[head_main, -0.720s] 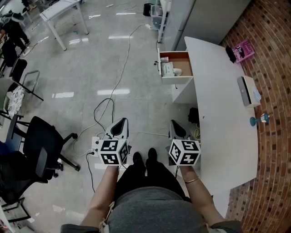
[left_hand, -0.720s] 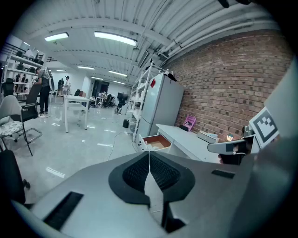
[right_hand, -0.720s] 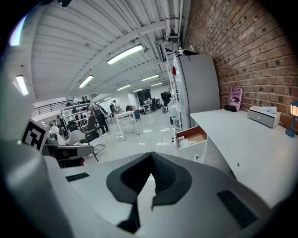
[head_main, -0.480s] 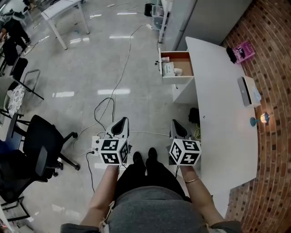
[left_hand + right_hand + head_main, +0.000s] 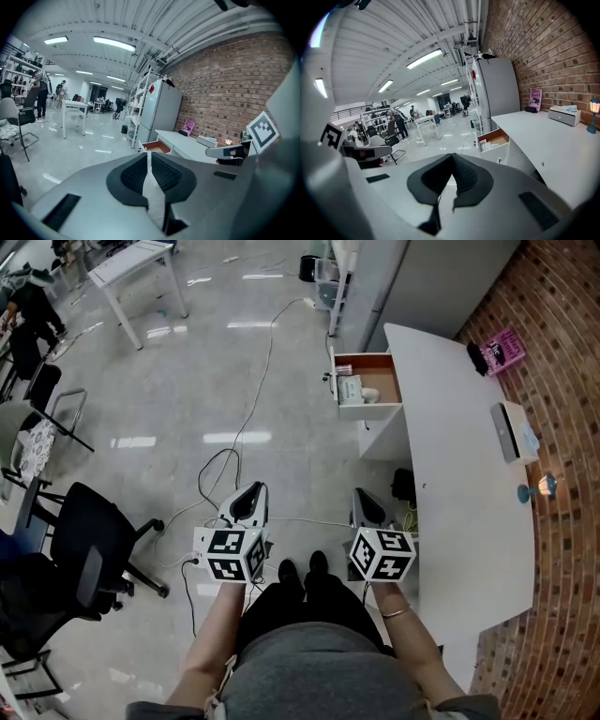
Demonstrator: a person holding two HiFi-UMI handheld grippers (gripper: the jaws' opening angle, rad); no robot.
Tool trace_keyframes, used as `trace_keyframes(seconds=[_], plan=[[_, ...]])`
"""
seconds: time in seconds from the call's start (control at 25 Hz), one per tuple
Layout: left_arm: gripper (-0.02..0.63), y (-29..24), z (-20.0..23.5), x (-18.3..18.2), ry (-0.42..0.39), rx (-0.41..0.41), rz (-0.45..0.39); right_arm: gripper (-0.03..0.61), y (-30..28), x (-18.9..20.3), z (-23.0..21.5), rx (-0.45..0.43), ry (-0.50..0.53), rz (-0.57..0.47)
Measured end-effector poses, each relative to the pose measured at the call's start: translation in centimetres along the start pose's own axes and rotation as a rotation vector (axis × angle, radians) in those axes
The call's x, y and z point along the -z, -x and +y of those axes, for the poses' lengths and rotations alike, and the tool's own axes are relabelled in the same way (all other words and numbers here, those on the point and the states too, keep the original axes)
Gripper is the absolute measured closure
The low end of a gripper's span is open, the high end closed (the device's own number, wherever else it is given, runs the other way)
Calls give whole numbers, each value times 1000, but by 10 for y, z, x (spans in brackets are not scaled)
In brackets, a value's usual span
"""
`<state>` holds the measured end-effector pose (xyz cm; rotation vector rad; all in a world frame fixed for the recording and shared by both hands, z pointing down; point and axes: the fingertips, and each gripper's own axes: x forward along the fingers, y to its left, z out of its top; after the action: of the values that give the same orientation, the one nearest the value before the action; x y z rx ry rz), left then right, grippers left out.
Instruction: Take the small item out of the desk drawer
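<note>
A: Well, what fills most of the head view?
B: Shiny grey floor (image 5: 141, 381), and along the right a long white desk (image 5: 450, 474) against a brick wall. A black chair (image 5: 75, 559) stands at the left.

A: And the drawer?
B: The drawer (image 5: 370, 412) is at the desk's far end, pulled out over the floor with its inside showing.

A: Where are the claws?
B: Low and close to the person's legs, well apart from the drawer. The left gripper (image 5: 246, 505) hangs over a cable (image 5: 211, 465) on the floor. The right gripper (image 5: 367, 507) is just beside the desk's edge.

A: Wide or narrow?
B: Both are pinched together. In each gripper view the dark pads meet at the tips, with nothing between them.

A: So where's the thing to fetch?
B: Inside the drawer. A pale box (image 5: 349, 386) lies near its left side, and the small whitish item (image 5: 371, 393) sits just beside it, on the desk side. It is too small to make out further.
</note>
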<state>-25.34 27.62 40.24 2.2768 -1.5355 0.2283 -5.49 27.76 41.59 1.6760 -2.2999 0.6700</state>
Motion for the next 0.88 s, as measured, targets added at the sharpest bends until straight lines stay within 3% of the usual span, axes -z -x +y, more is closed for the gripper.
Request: trace_keyframes(seconds=[0.24,0.56,0.88], plan=[[579,4,5,-13,-29,14,-43,575,-2,-1,6,0,13,2],[437,-3,11,-15,13,21,-50,575,-8,1,7,6,29,10],[430,-27,16,-18,29,24,-31,575,-21,-5,-8,33,15,9]])
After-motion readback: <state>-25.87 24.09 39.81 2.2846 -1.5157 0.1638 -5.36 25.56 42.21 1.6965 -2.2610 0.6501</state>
